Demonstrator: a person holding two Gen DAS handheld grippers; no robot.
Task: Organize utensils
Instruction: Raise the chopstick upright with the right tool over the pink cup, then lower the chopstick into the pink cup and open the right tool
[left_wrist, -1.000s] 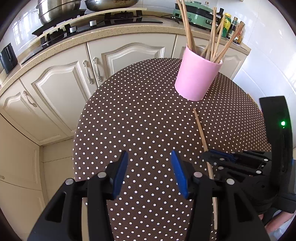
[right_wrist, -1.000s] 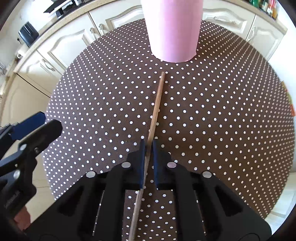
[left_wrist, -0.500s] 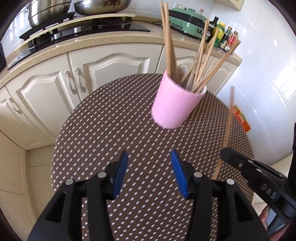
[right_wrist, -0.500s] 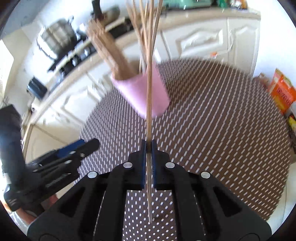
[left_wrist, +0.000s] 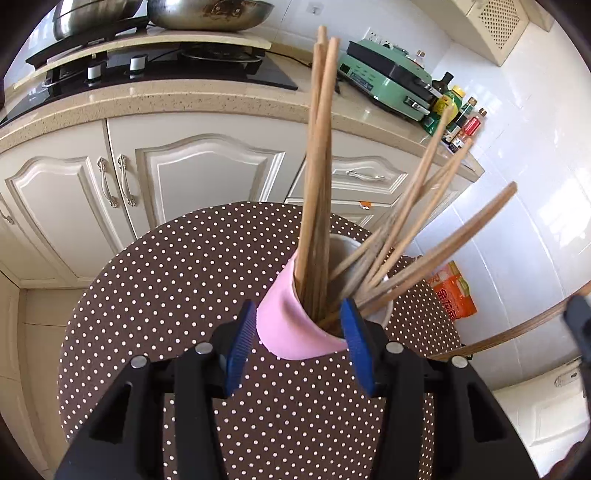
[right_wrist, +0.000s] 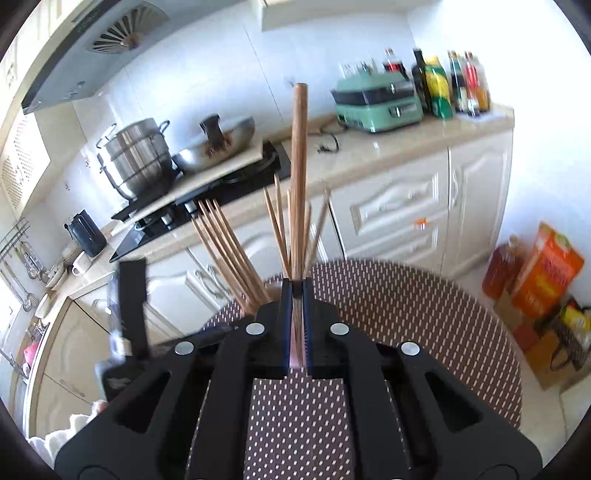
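A pink cup (left_wrist: 291, 325) with several wooden chopsticks (left_wrist: 317, 177) stands on the round brown polka-dot table (left_wrist: 166, 295). My left gripper (left_wrist: 299, 343) reaches the cup from the near side. Its jaws are closing, with the cup's near wall between the blue pads, and I see no firm press. My right gripper (right_wrist: 295, 291) is shut on a single chopstick (right_wrist: 298, 166), which it holds nearly upright above the table (right_wrist: 424, 314). That chopstick (left_wrist: 517, 332) shows at the right edge of the left wrist view. The cup's chopsticks (right_wrist: 229, 251) stick up behind the right fingers, which hide most of the cup.
Behind the table runs a counter (left_wrist: 221, 99) with a stove, pots (right_wrist: 140, 162), a green appliance (right_wrist: 376, 103) and bottles (right_wrist: 443, 81). White cabinets (left_wrist: 207, 173) stand below it. Orange packages (right_wrist: 546, 269) sit on the floor at the right. The left gripper's black body (right_wrist: 133, 295) rises at the left.
The right gripper lifted the chopstick off the table and tipped it upright. The left gripper moved up to the cup, which now sits between its narrowing pads.
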